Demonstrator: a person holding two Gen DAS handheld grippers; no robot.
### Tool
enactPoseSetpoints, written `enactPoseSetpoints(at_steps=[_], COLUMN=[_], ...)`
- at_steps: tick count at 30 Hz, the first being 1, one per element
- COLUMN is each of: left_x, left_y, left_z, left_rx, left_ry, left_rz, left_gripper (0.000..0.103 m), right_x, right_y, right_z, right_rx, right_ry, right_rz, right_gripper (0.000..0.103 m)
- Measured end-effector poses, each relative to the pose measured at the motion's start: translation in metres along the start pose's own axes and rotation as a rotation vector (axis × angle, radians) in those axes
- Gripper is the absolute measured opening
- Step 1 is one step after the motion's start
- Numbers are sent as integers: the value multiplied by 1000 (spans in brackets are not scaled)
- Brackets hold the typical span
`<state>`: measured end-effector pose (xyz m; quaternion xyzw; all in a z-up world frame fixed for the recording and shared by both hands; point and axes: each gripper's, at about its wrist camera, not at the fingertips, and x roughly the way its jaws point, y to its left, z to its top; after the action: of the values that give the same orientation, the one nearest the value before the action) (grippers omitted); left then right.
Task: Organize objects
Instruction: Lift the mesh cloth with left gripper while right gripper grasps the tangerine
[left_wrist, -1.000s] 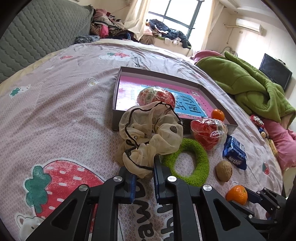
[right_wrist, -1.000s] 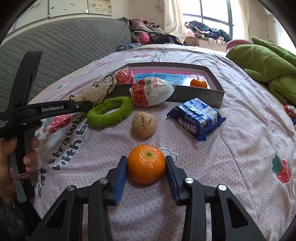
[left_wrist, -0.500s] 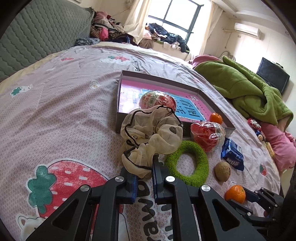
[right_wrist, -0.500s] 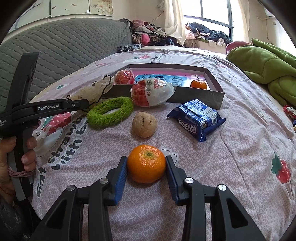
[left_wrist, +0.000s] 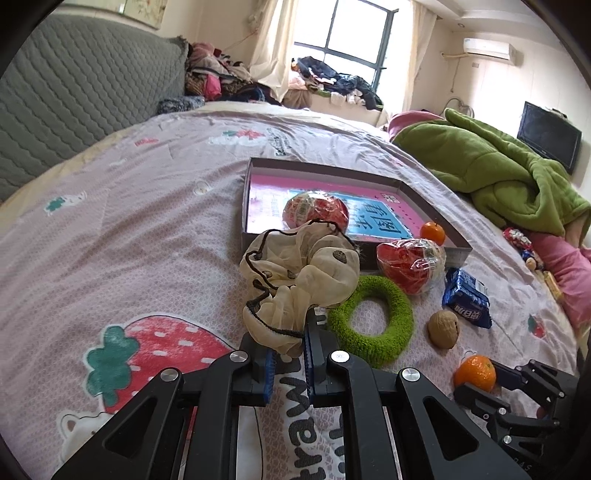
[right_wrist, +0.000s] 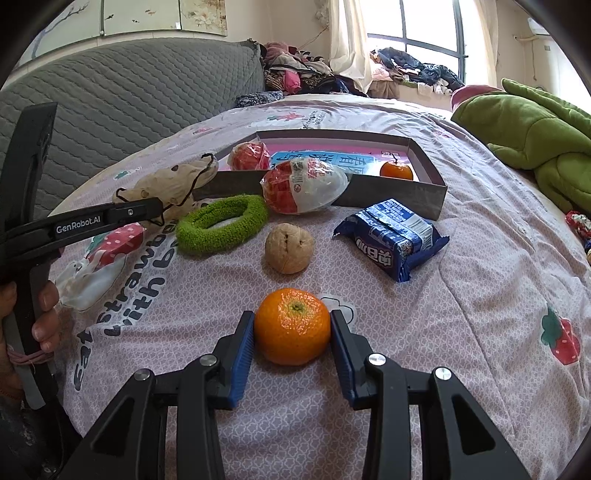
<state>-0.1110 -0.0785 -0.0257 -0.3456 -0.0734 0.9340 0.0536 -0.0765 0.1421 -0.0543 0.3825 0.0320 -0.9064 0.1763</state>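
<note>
My left gripper (left_wrist: 290, 343) is shut on the lower end of a cream cloth (left_wrist: 306, 269) with black trim. The cloth bunches up above the bedspread, just short of the open purple box (left_wrist: 424, 195). In the right wrist view the cloth (right_wrist: 173, 184) hangs from the same gripper (right_wrist: 155, 206) by the box's left corner. My right gripper (right_wrist: 291, 321) is shut on an orange (right_wrist: 291, 328), which rests on the bedspread with a blue pad against each side. Inside the box lie a red wrapped egg (left_wrist: 316, 214) and a small orange (left_wrist: 432, 232).
Between the grippers and the box lie a green fuzzy ring (right_wrist: 221, 229), a walnut (right_wrist: 289, 248), a blue snack packet (right_wrist: 391, 236) and a red-and-white wrapped egg (right_wrist: 306, 186). A green blanket (left_wrist: 498, 177) is heaped at the right. A grey headboard (right_wrist: 129, 96) stands at the left.
My left gripper has risen slightly and moved toward the box, drawing the cloth up with it. The right gripper and its orange have stayed put.
</note>
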Motion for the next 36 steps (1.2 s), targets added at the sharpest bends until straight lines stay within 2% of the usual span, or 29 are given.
enactPoseSetpoints(at_steps=[24,36], left_x=[-36,-48], left_y=[-22,-32], left_z=[-5,-7], left_rx=[51,86], left_ry=[-55,-115], left_rz=[19,14], left_gripper=[12,12], right_x=[-23,-29], right_y=[1,-5], right_z=[5,10], right_rx=[6,20], right_ry=[-64,-89], right_rz=[24,30], right_gripper=[40,40])
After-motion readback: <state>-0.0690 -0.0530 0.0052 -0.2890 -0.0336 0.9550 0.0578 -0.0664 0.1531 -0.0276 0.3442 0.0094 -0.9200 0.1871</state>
